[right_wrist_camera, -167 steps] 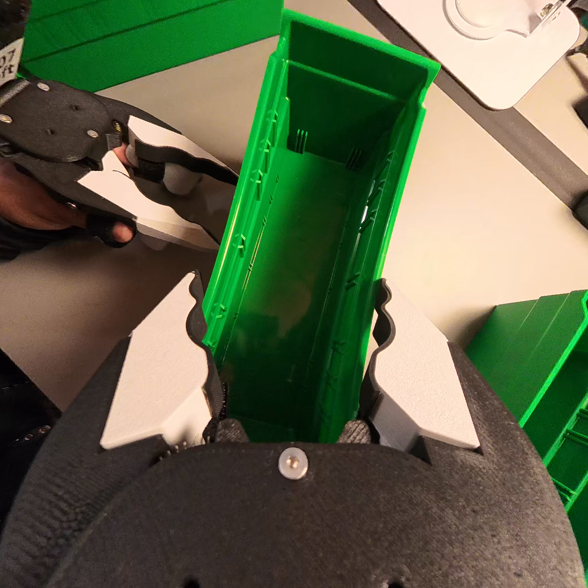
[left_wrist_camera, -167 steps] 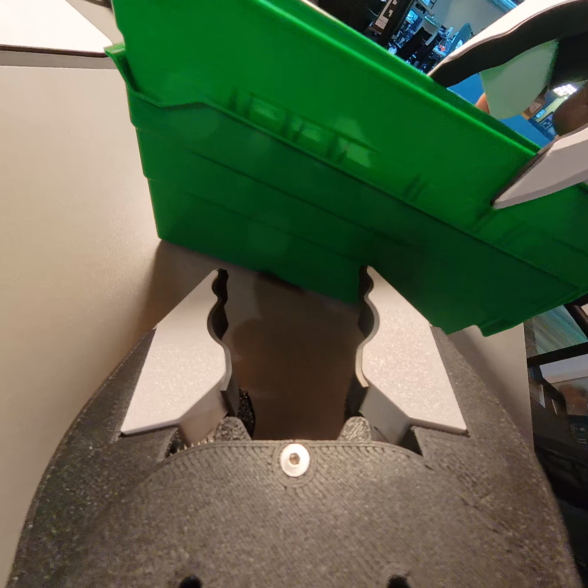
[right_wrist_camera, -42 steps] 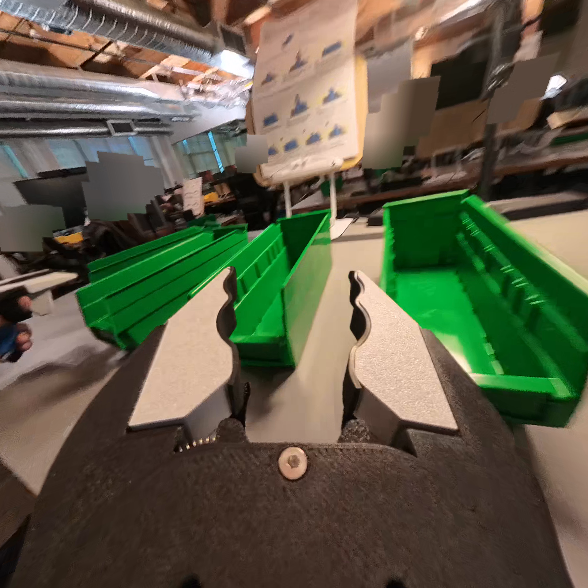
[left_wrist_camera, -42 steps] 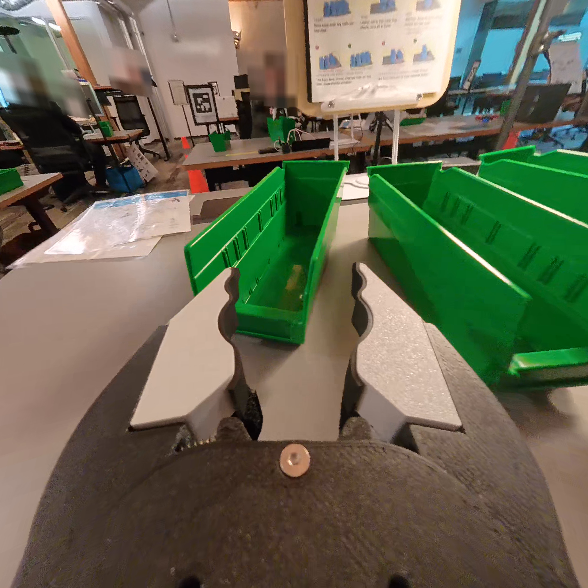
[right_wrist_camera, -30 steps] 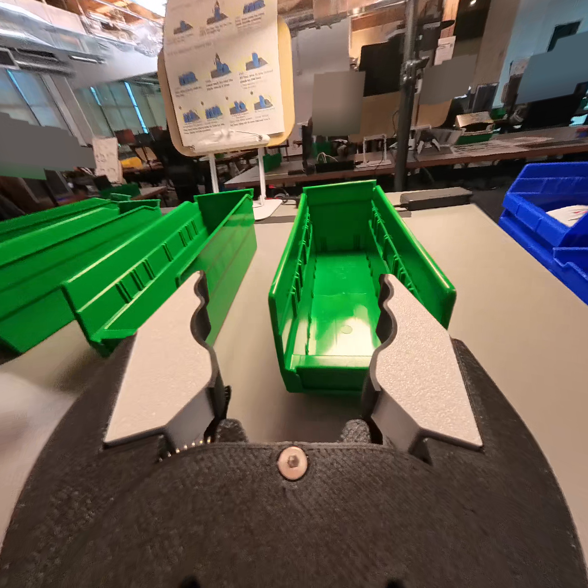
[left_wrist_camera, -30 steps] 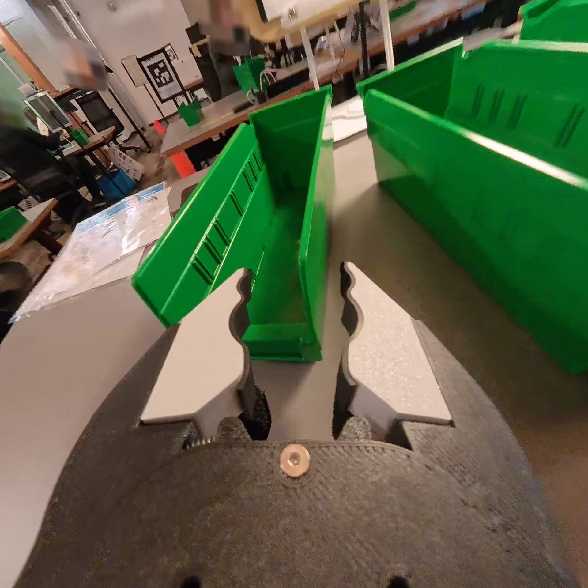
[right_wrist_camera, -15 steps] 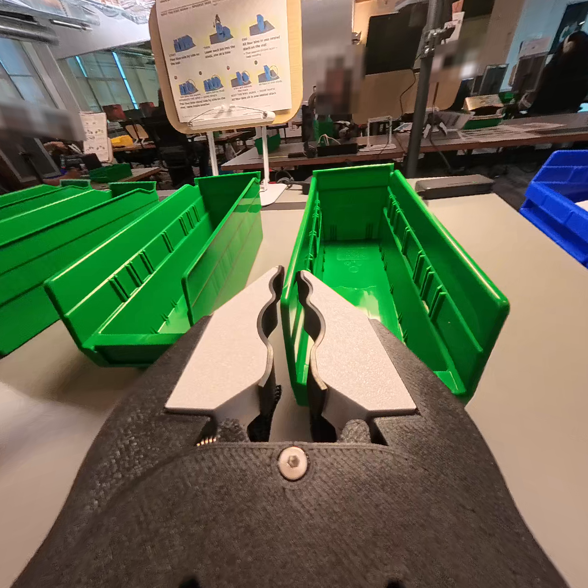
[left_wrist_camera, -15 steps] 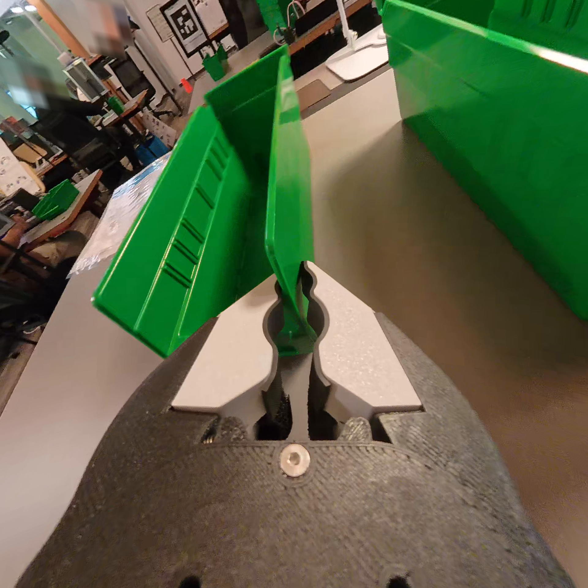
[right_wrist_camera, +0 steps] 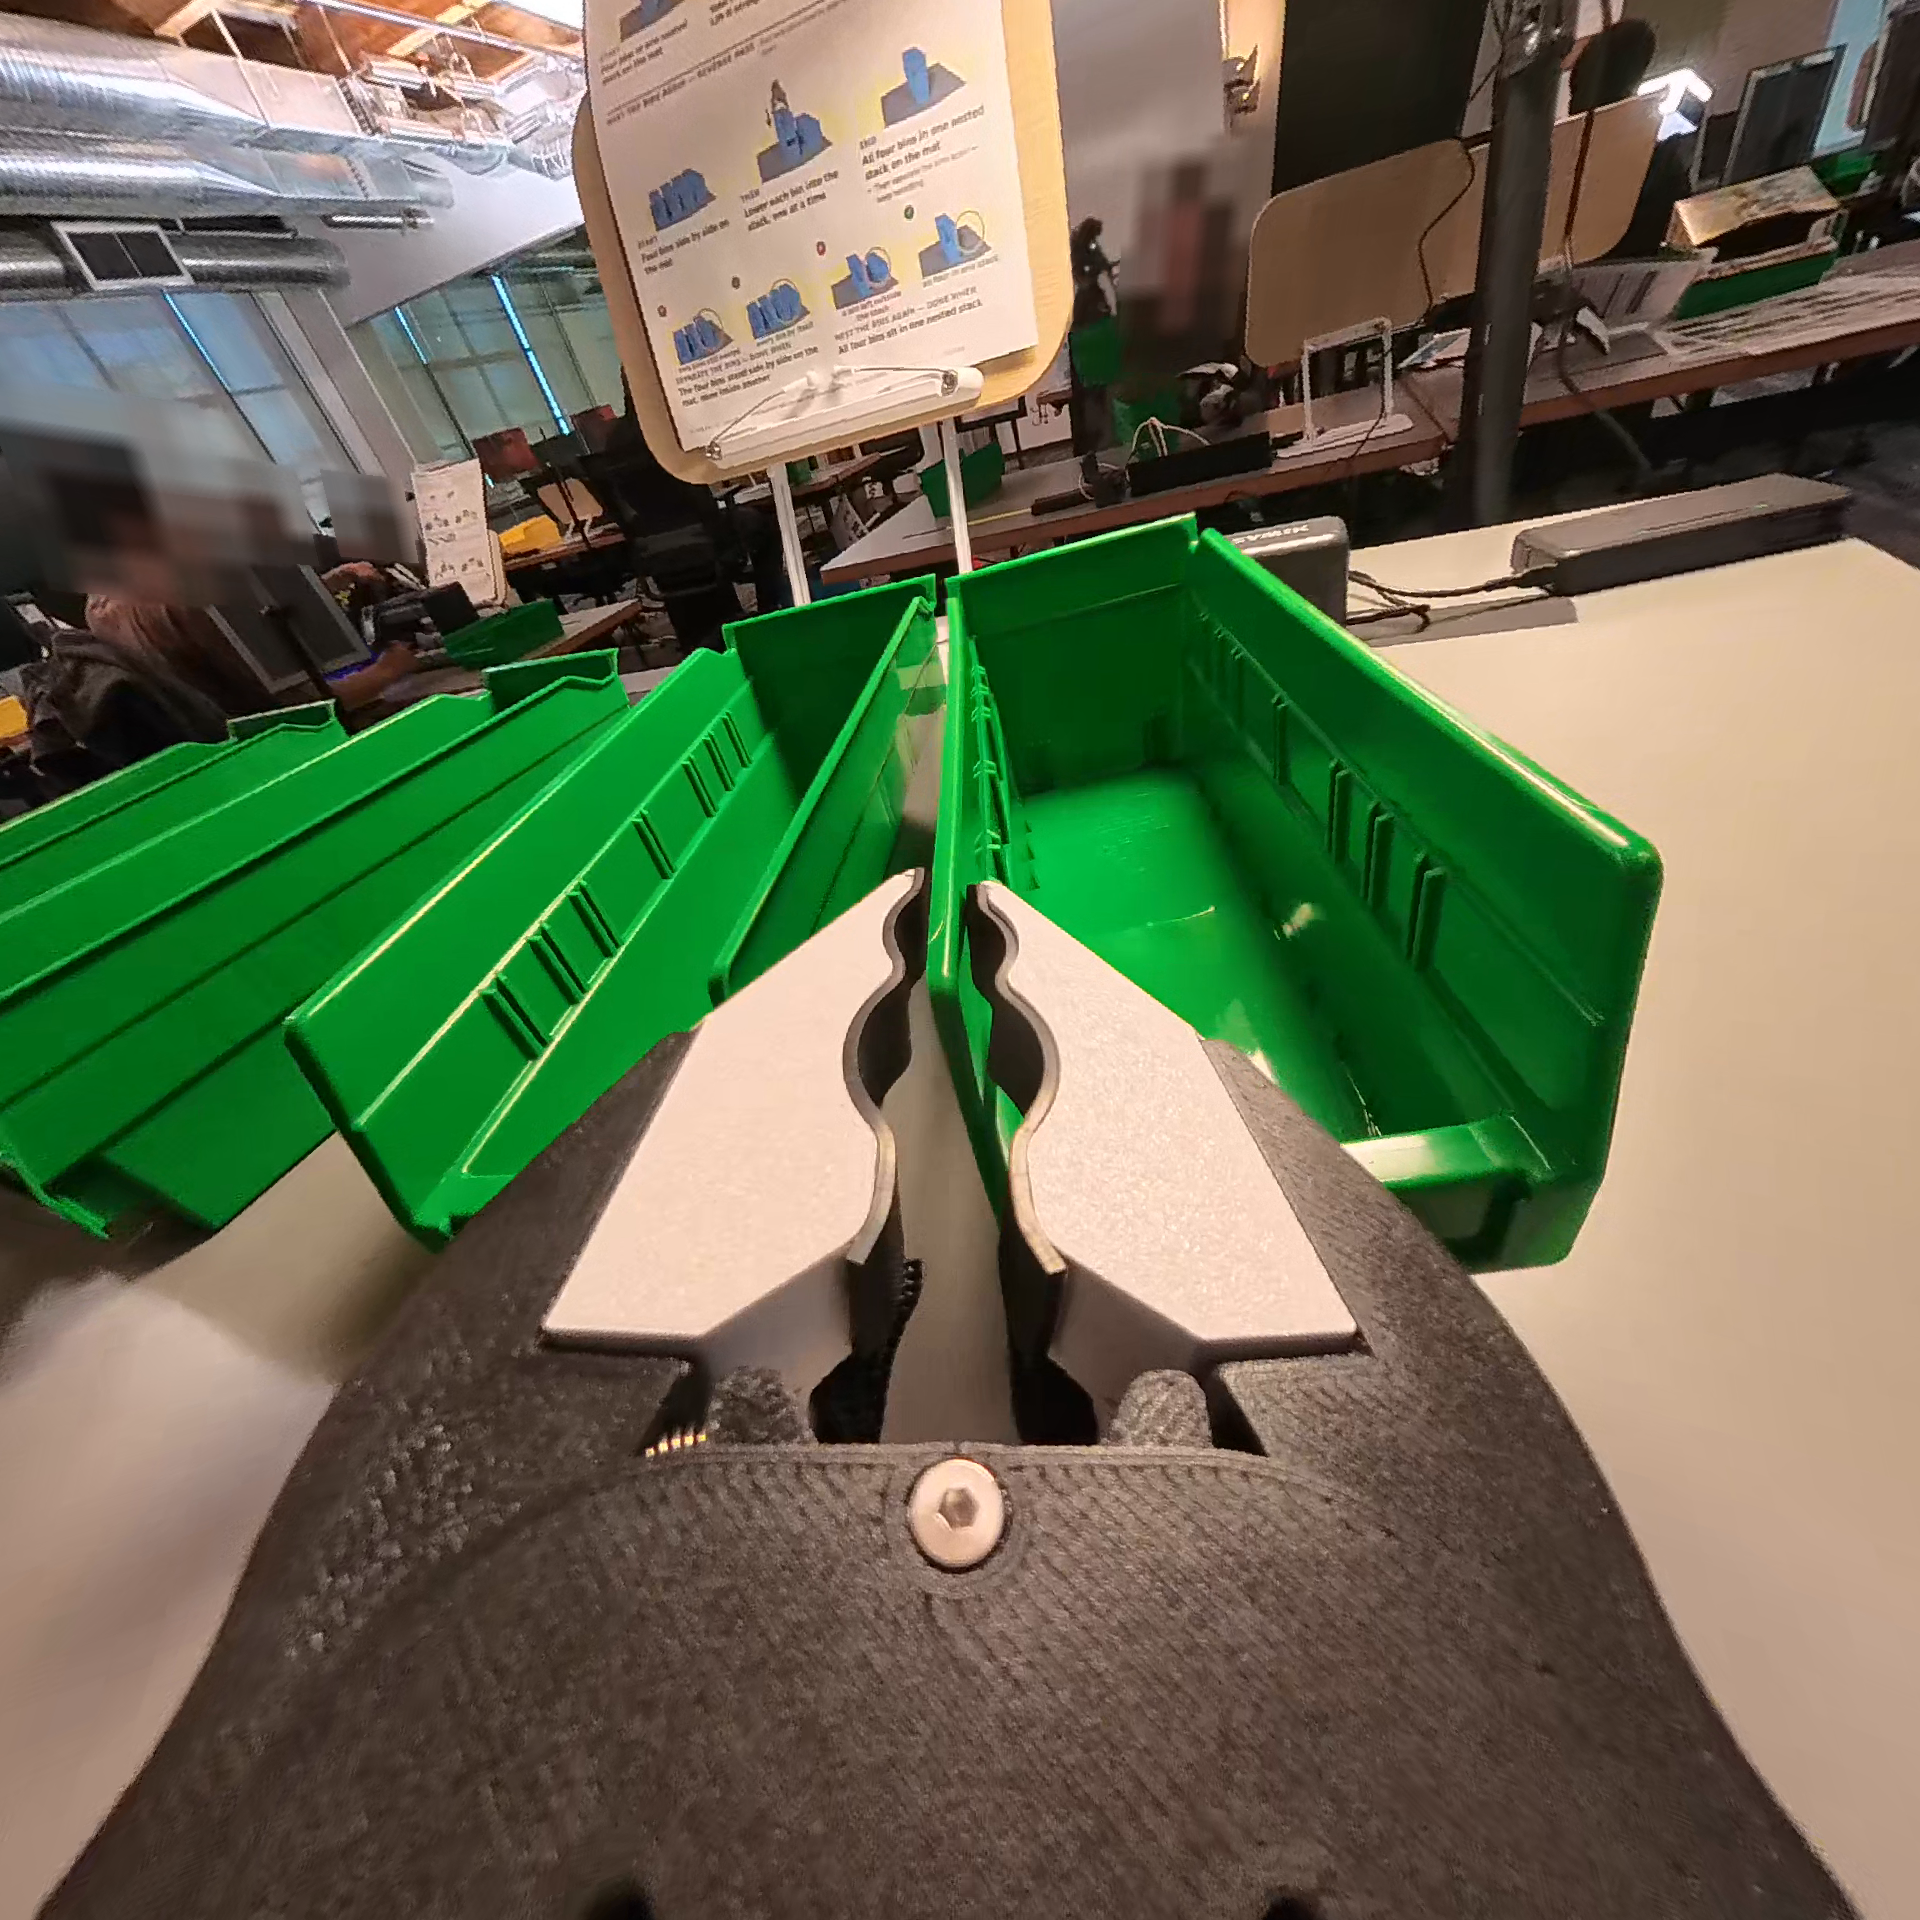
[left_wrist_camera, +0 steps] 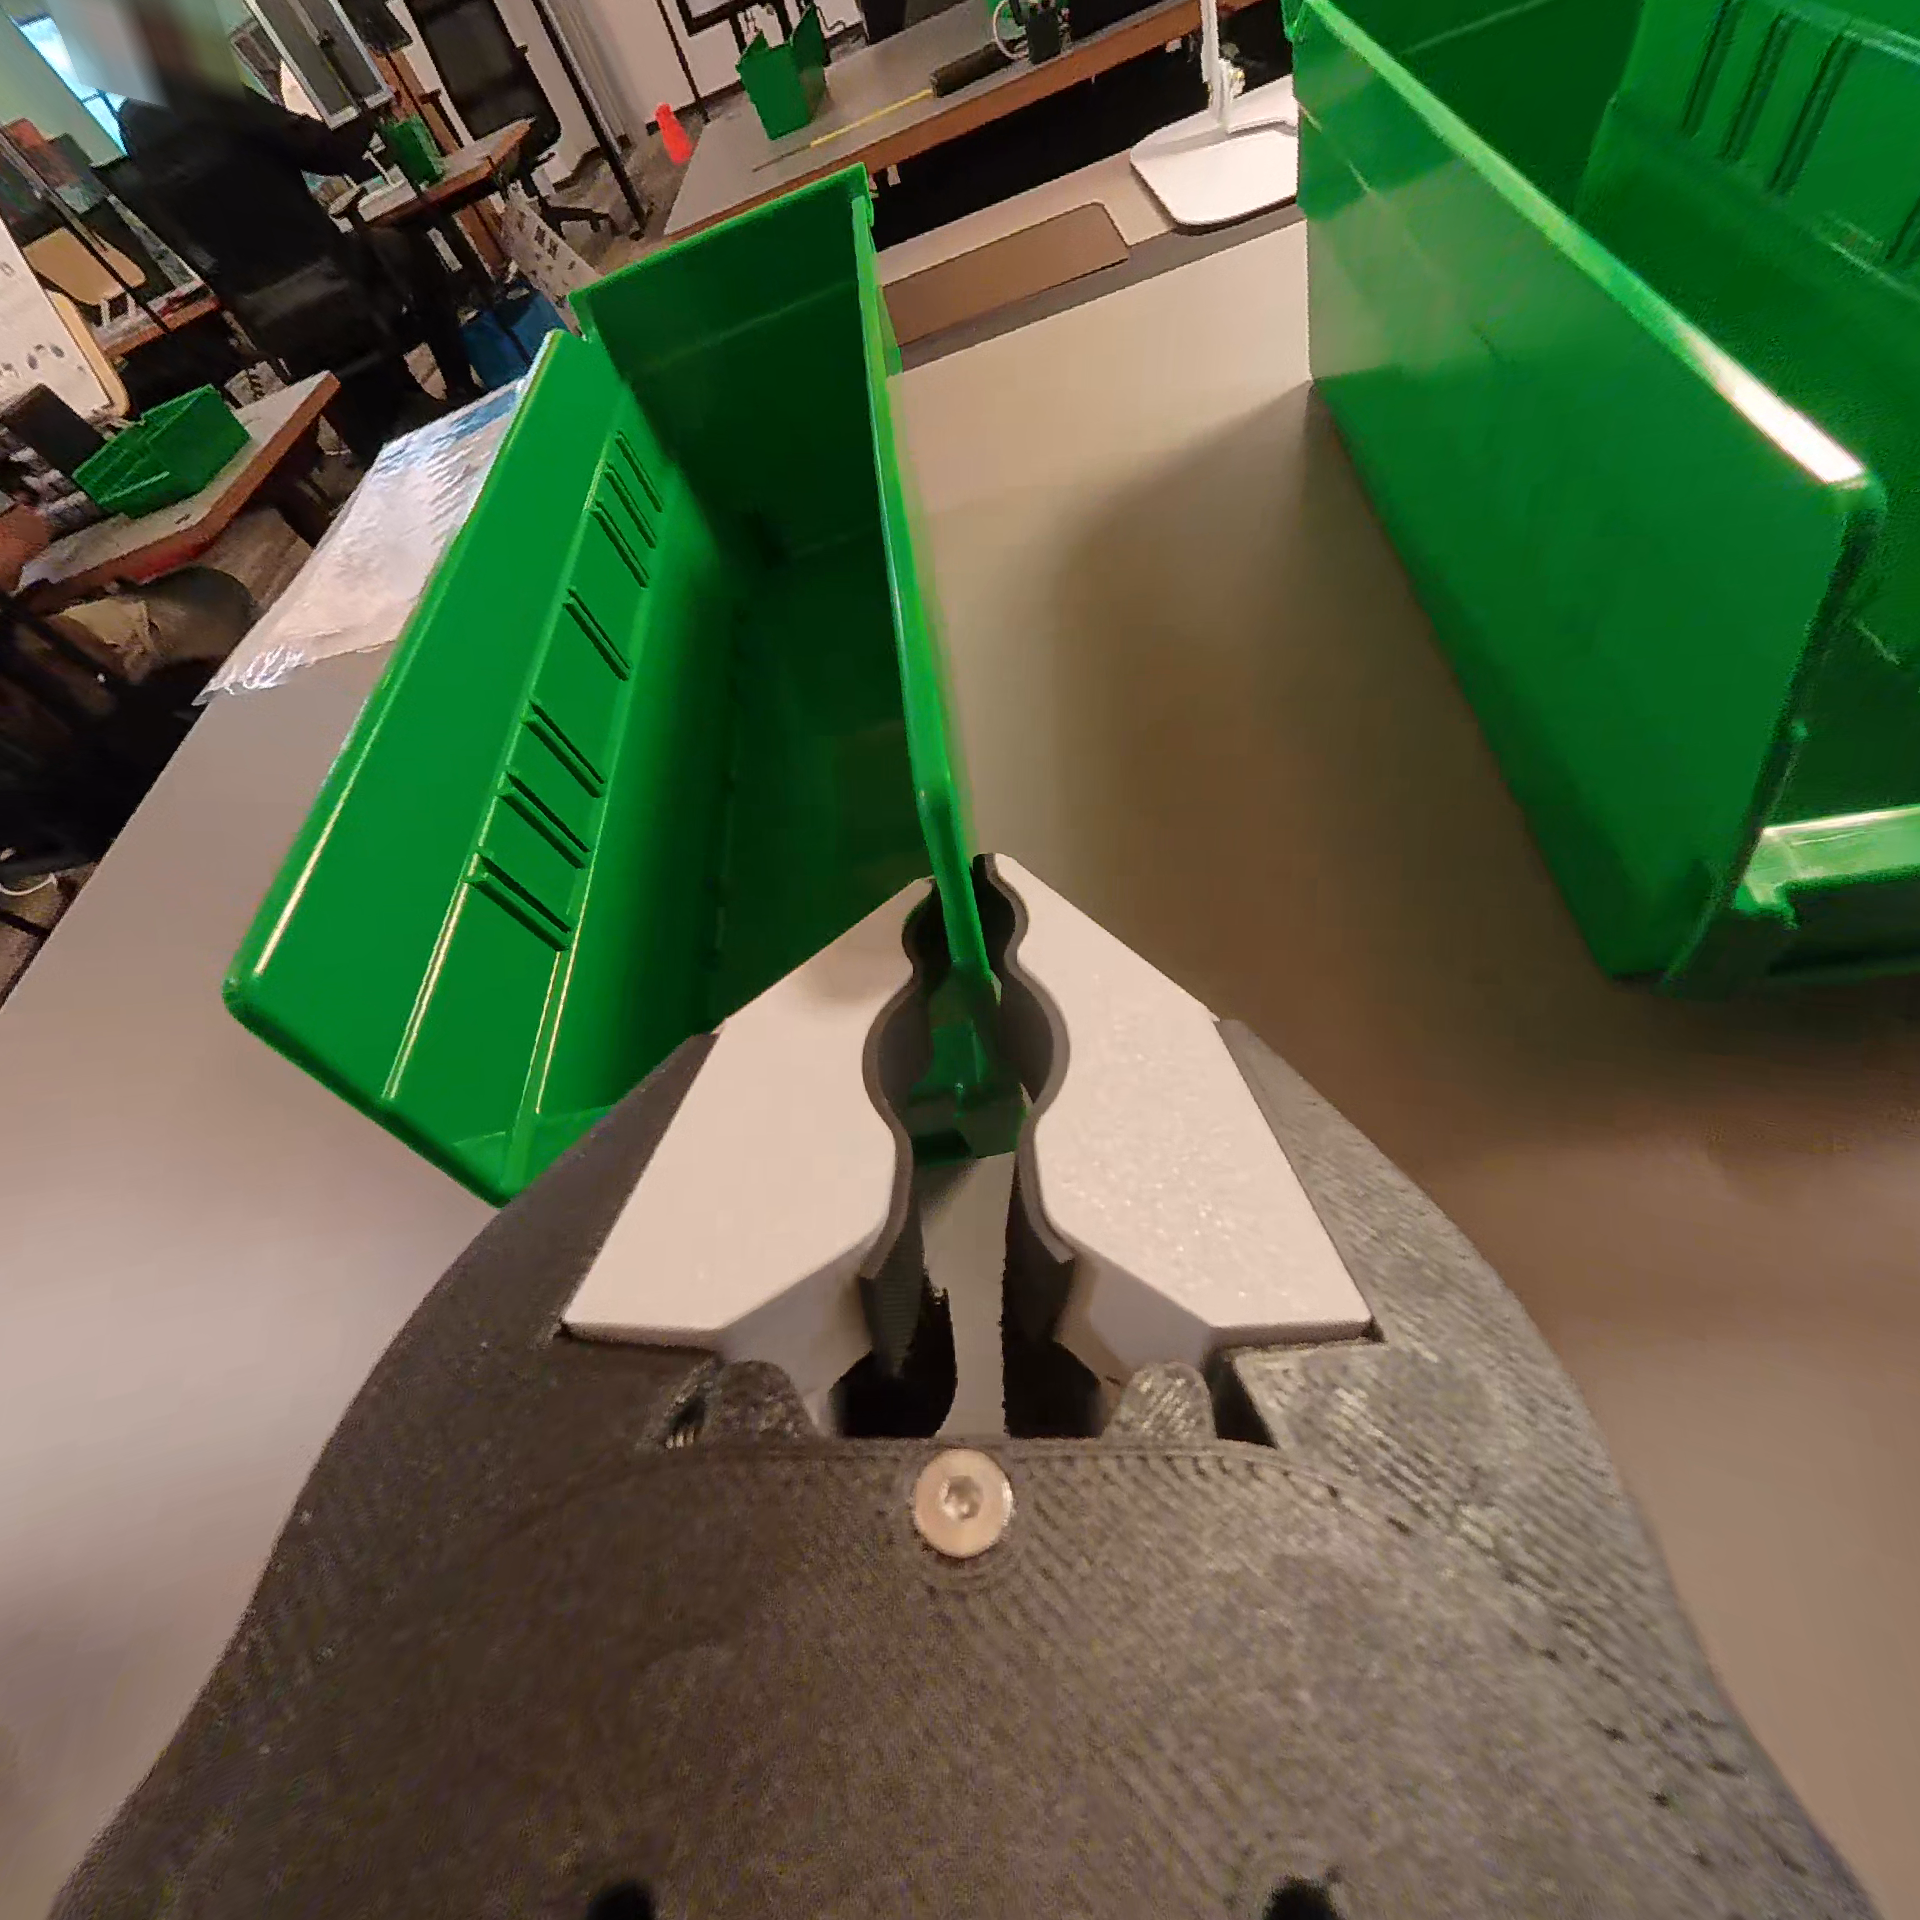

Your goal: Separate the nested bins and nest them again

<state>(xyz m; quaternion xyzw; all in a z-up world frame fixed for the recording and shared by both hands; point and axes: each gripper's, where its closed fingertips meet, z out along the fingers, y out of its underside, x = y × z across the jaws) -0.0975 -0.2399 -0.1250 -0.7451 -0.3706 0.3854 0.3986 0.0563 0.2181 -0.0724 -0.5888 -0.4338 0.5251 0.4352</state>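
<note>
Left gripper [left_wrist_camera: 961, 904] clamped on right wall of a tilted narrow green bin [left_wrist_camera: 582, 748], right gripper [right_wrist_camera: 943, 904] pinching left wall of a wider green bin [right_wrist_camera: 1299, 883] on the table [right_wrist_camera: 1714, 831]

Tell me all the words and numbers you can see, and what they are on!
Poster on the stand: printed lines beside blue pictures; I don't copy its words.
Small sheet at far left: too small to read.
Grey box behind the bins: some lettering, not copied.
Green bin: faint moulded marks on its floor, unreadable.
</note>
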